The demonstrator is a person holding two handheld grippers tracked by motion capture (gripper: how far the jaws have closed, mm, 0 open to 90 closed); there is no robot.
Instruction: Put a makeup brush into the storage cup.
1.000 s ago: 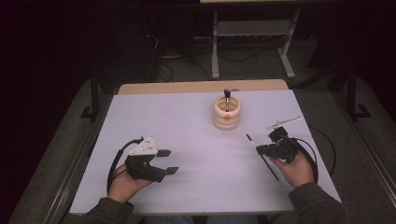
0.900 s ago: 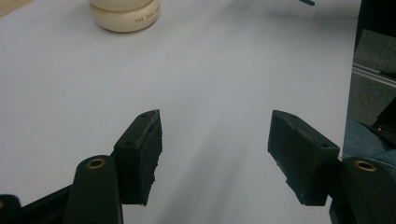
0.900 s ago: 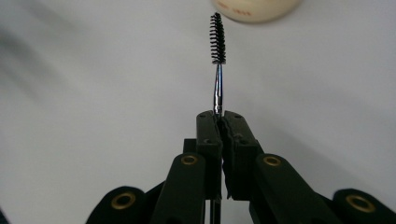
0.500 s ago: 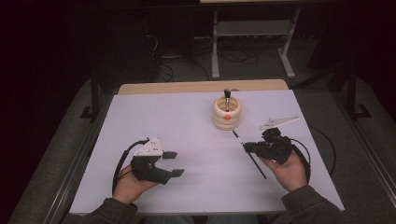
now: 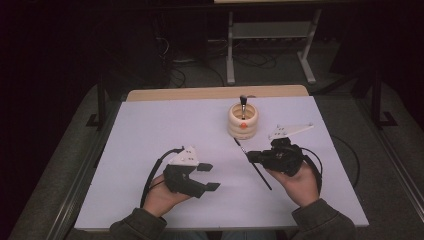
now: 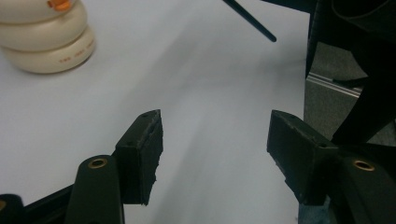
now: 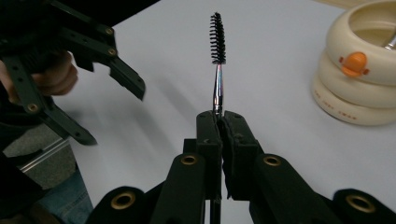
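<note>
The right gripper [image 7: 218, 122] has its jaws clamped on the thin handle of a bristle brush [image 7: 217, 39], held above the counter [image 5: 150, 130] a little short of the cream ringed holder [image 5: 243, 120], where another brush [image 5: 243, 103] already stands. The left gripper [image 6: 215, 140] hovers nearby, jaws parted around nothing. With so narrow a handle pinched partway along, the brush could swivel or slip while being tipped toward the holder, strike the rim, and topple it.

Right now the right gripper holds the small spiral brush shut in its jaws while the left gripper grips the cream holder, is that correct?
Not quite: the left gripper grips nothing. The left gripper view shows its jaws open over bare table, the cream holder well off. The right gripper does hold the spiral brush.
</note>
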